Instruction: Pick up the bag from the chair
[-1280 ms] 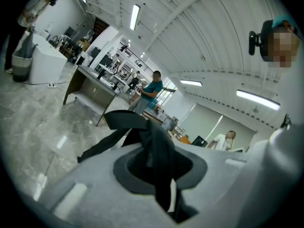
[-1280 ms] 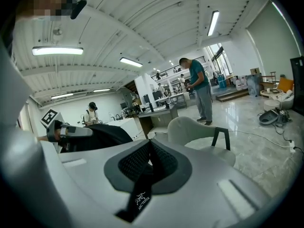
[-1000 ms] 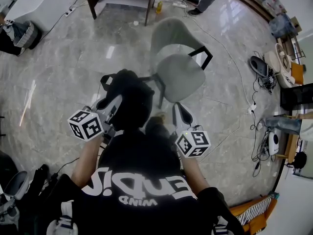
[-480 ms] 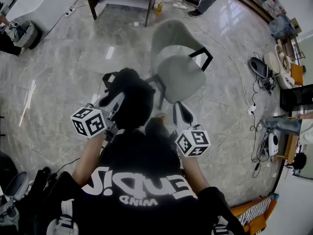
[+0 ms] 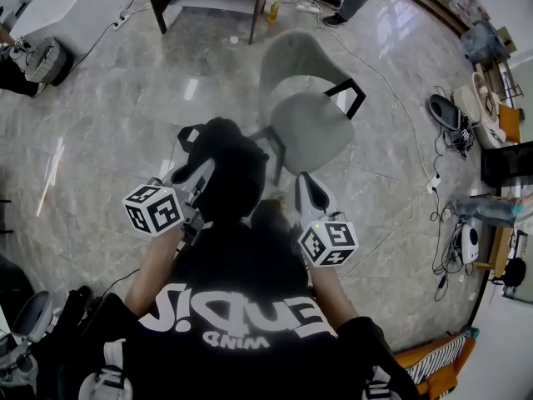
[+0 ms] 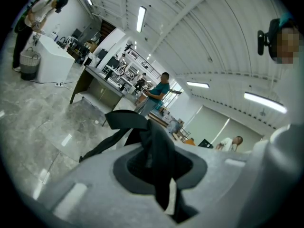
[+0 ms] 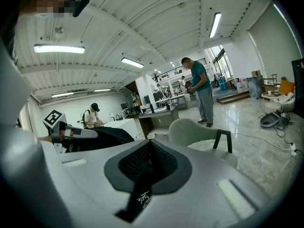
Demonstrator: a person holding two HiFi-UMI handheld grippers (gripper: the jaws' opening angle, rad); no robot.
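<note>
Little changes over the last second: the bag (image 5: 223, 169) hangs in almost the same spot, and the left gripper (image 5: 200, 170) and right gripper (image 5: 305, 183) shift only slightly in the head view. The bag is off the chair (image 5: 312, 127), hanging over the floor (image 5: 108, 132) just past the seat's left edge, and the seat itself is bare. The left gripper's jaws are pressed together on a dark fold of the bag, which rises out of the pads. The right gripper's jaws are closed on a black strap (image 7: 137, 194) with a small white logo that runs down between them. With both grips steady and the bag hanging free, the pick-up looks as good as done. What is left is likely just to keep holding it clear of the chair.
</note>
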